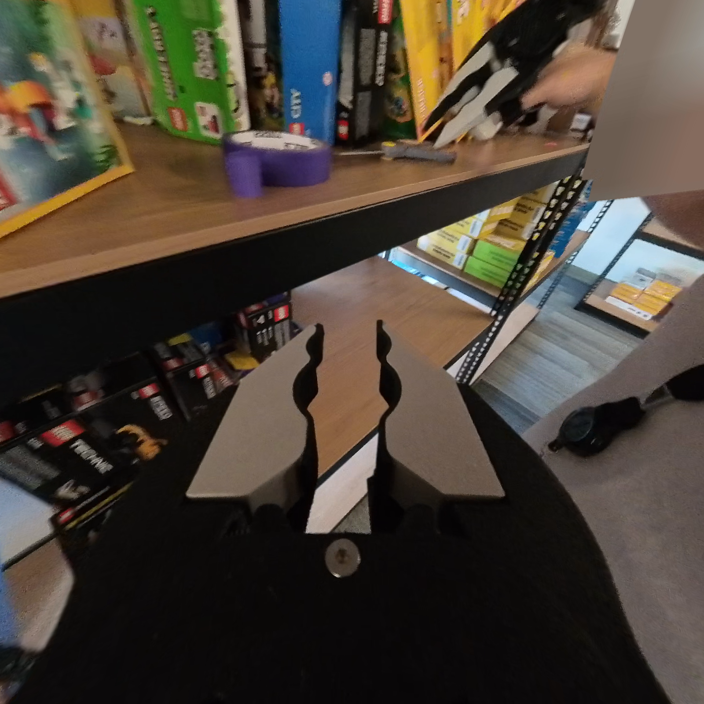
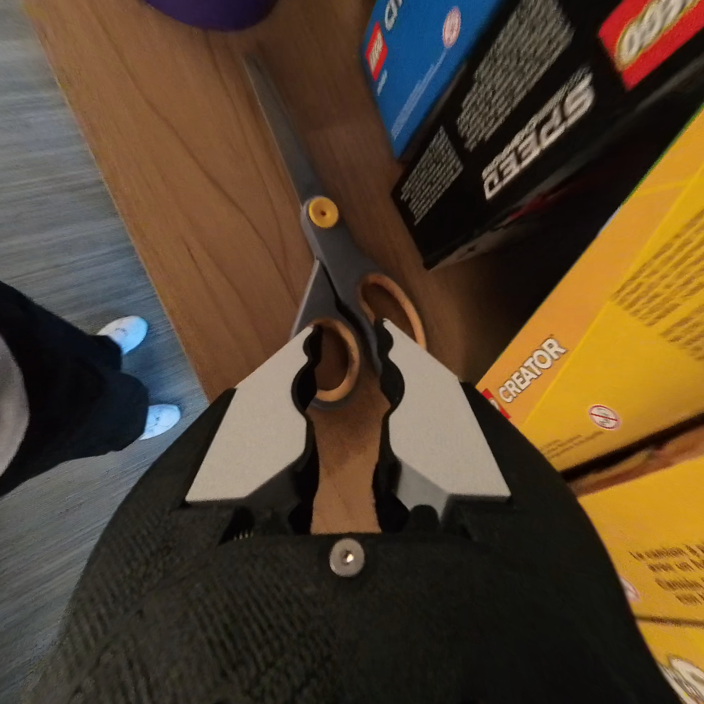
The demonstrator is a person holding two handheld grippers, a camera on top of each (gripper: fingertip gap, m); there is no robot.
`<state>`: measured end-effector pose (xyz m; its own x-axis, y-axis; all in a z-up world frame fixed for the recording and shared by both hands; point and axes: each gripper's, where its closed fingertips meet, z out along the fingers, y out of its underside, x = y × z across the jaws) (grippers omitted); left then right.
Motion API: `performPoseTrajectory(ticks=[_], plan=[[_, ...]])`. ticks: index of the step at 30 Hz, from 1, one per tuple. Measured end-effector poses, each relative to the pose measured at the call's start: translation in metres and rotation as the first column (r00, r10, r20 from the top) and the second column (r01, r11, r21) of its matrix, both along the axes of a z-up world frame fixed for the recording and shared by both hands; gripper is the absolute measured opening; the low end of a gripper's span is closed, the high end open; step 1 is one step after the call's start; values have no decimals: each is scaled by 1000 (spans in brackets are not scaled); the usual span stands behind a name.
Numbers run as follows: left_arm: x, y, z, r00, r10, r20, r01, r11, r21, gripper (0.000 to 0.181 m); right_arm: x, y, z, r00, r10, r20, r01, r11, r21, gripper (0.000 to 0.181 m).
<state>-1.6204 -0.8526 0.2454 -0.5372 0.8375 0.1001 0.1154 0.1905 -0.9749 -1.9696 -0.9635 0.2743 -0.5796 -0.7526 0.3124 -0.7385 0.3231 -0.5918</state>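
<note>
The right gripper [image 2: 350, 335] hung over the scissors [image 2: 335, 266] lying flat on the wooden shelf [image 2: 171, 171], its jaws parted around the handle loops and not clamped; whether they touched the handle I could not tell. The scissors lay untouched in place, blades closed, between the roll of purple tape [image 1: 278, 160] and the yellow toy box [image 2: 609, 343]. The left gripper [image 1: 350, 335] hovered below the shelf edge, released and holding nothing.
</note>
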Motion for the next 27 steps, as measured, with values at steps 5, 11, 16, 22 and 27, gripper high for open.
performPoseTrajectory(ticks=[5,11,16,22,27], plan=[[-72,16,14,999,-28,-44,25,998,-59,23,-1,-13,-12,999,46,3,-46,998,40,29],[-174,47,12,981,-120,-155,124,992,16,24,1,23,-8,996,79,43,-85,986,144,18],[-229,43,16,936,-81,-342,148,974,174,24,0,45,-8,990,139,-31,-136,987,82,16],[-252,32,22,927,-57,-372,135,973,187,22,0,36,-12,988,144,61,-150,982,115,35],[-254,21,21,896,2,-444,116,964,238,25,8,50,-15,971,168,171,-207,946,250,24]])
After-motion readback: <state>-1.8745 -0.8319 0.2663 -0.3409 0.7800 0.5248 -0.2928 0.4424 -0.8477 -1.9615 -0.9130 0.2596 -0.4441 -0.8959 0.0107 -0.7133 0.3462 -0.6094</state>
